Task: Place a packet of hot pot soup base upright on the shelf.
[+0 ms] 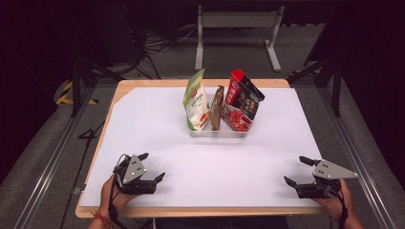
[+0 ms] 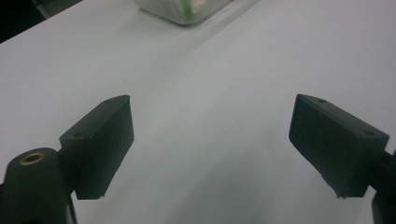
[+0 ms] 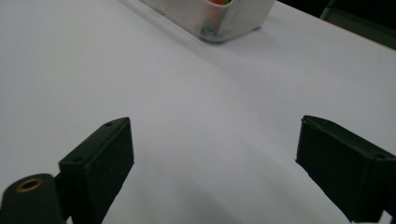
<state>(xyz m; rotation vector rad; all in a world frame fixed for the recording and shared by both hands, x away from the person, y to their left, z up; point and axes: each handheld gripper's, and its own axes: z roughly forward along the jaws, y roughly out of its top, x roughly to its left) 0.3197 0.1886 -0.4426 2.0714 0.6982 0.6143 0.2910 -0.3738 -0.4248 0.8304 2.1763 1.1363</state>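
Your counter point(image 1: 143, 138) is the biggest thing here, a wooden top almost wholly covered by a white sheet point(image 1: 200, 167), with bare wood showing along the edges. Toward twelve o'clock on that sheet, a little past centre, sits a clear plastic tray point(image 1: 218, 133), well apart from both of your hands. Three snack packets stand on edge inside it, side by side: a green-and-white bag point(image 1: 195, 101) at the nine o'clock end, leaning outward at its top; a red-and-black bag point(image 1: 243, 100) at the three o'clock end, tilted toward three o'clock; and a slim brown packet point(image 1: 217, 108) upright between them, touching or nearly touching both.

Your left gripper point(image 1: 154, 167) rests low over the sheet at about seven o'clock, held in your left hand point(image 1: 114, 195). Its fingers point(image 2: 100, 144) are spread wide with only bare sheet between them, and the tray's corner point(image 2: 187, 11) lies far off at the top of the left gripper view.

Your right gripper point(image 1: 296, 171) sits at about five o'clock in your right hand point(image 1: 336, 200). Its fingers point(image 3: 100, 168) are likewise wide apart and holding nothing, with the tray's corner point(image 3: 224, 21) far ahead.
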